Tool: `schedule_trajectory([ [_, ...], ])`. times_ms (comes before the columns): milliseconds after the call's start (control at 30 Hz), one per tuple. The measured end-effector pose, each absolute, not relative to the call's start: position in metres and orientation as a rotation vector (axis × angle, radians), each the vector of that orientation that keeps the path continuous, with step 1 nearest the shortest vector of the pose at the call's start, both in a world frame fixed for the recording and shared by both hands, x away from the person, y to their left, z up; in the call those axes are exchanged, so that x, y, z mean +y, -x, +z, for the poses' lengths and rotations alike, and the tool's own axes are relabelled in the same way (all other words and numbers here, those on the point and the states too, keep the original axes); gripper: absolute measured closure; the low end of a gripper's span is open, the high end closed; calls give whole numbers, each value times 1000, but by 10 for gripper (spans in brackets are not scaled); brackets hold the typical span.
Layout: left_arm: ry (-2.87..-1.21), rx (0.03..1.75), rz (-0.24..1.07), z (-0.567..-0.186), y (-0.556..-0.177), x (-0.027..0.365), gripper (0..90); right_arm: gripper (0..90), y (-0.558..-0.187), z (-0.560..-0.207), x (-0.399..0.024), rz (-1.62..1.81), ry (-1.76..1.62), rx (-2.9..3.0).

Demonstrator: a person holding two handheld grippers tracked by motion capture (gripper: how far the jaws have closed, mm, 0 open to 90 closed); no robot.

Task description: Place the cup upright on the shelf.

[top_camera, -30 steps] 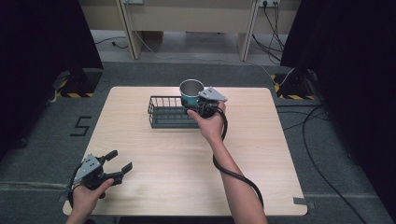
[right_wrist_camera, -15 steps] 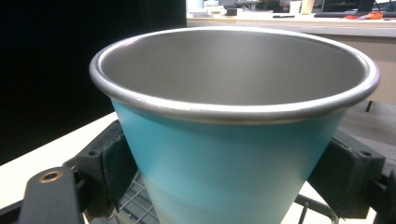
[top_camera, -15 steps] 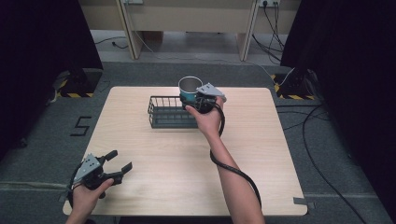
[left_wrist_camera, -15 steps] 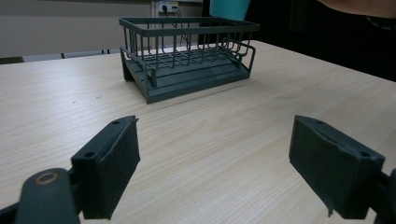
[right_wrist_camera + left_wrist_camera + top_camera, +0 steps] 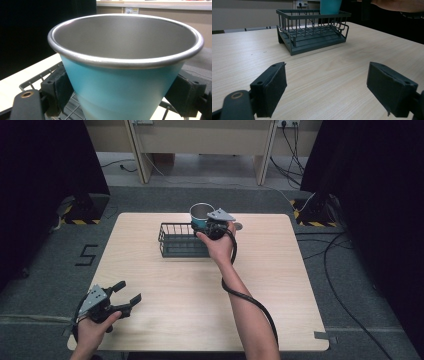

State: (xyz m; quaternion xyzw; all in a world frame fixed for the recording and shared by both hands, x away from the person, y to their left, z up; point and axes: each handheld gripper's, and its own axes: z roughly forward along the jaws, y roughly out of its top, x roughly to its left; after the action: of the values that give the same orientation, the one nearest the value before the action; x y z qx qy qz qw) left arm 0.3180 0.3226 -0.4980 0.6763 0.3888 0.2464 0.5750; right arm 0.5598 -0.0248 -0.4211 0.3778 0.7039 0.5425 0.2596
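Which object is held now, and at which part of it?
The right claw holds the teal metal cup by its lower side wall, one jaw on each side, above the wire basket. The left claw is open and holds nothing.

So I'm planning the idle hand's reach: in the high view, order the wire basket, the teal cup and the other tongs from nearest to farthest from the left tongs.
1. Wire basket, mid-table, up and right of the left tongs.
2. Teal cup and right tongs, at the basket's far right end; too close to call.
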Motion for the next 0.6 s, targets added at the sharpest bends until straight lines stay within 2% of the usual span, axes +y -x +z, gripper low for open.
schedule_trajectory([
  [600,-1584,907,576,-498,-318,322,155,176,-567,-437,-19,1393,-1077,1974],
])
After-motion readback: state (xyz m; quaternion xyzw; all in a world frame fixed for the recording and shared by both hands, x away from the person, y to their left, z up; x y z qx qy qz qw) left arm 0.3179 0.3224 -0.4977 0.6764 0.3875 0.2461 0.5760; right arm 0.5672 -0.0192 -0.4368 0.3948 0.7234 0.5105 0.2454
